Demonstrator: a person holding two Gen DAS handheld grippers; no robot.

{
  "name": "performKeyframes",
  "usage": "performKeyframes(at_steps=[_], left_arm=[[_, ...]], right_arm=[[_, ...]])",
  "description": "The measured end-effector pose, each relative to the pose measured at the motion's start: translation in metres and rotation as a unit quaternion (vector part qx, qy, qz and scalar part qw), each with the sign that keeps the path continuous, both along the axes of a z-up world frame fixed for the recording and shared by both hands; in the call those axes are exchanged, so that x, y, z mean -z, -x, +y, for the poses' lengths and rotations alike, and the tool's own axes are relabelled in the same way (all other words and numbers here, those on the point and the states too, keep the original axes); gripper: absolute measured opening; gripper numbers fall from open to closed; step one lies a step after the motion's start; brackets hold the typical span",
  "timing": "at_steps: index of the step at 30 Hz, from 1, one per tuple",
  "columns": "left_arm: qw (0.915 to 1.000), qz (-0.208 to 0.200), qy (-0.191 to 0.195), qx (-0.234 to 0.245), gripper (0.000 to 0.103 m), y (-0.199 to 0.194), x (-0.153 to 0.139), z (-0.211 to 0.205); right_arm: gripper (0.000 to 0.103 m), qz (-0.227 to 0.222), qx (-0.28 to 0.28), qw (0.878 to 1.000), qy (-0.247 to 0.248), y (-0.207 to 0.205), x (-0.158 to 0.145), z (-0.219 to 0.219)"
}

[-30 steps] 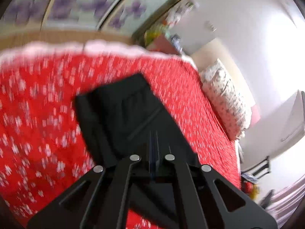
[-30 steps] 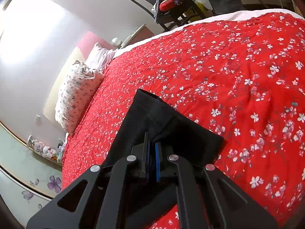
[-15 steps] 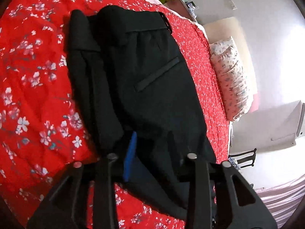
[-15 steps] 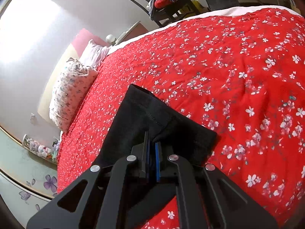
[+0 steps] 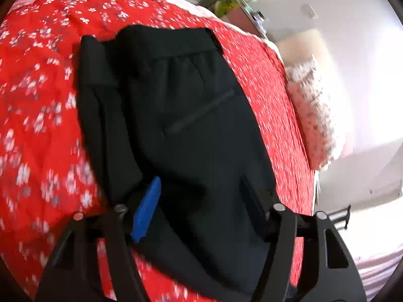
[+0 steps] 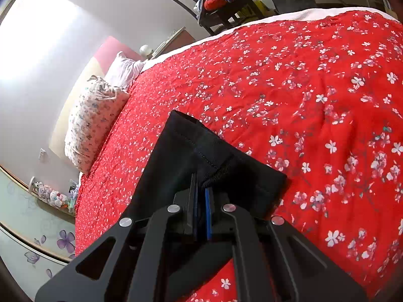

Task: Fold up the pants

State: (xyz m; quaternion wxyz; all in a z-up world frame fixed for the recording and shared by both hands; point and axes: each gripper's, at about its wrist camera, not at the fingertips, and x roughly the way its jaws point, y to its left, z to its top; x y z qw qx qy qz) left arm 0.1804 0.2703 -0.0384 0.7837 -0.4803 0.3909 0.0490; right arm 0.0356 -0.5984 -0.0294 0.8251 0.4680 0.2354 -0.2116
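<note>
Left wrist view: left tongs (image 5: 201, 198) just opening over pants (image 5: 191, 115); right tongs (image 6: 200, 201) clenched on their hem.

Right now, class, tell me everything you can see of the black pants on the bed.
The black pants look like soft woven cloth, lying folded over on the red floral bedspread, gathered waistband at the far end, a slit pocket across the seat. A stitched hem end lies near the right gripper, whose jaws are shut on the fabric. The left gripper has just been opening: its jaws stand apart over the cloth, pads off it.
</note>
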Motion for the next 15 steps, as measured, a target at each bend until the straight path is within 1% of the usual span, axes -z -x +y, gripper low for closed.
performKeyframes(at_steps=[1, 2, 4, 7, 10, 15], left_arm=[[0.9999, -0.004, 0.010, -0.010, 0.056, -0.001, 0.003, 0.003], [0.9998, -0.006, 0.013, -0.017, 0.049, -0.003, 0.005, 0.006], [0.9998, 0.003, -0.006, -0.021, 0.003, -0.005, 0.006, 0.008], [0.9996, -0.016, -0.010, -0.020, 0.001, 0.000, 0.006, 0.010], [0.9988, -0.036, -0.026, -0.020, 0.000, 0.008, -0.002, 0.009], [0.9931, -0.092, -0.072, -0.008, 0.000, 0.025, -0.041, 0.002]], right_arm=[[0.005, 0.001, 0.000, 1.000, 0.000, 0.000, 0.001, 0.000], [0.005, 0.003, -0.001, 1.000, 0.000, -0.001, 0.002, 0.000], [0.005, 0.005, 0.000, 1.000, -0.002, -0.001, 0.003, 0.000], [0.005, 0.002, 0.001, 1.000, -0.009, 0.000, 0.005, -0.001], [0.005, -0.001, 0.004, 1.000, -0.017, 0.002, 0.008, -0.002], [0.005, -0.004, 0.004, 1.000, -0.018, 0.007, 0.010, -0.003]])
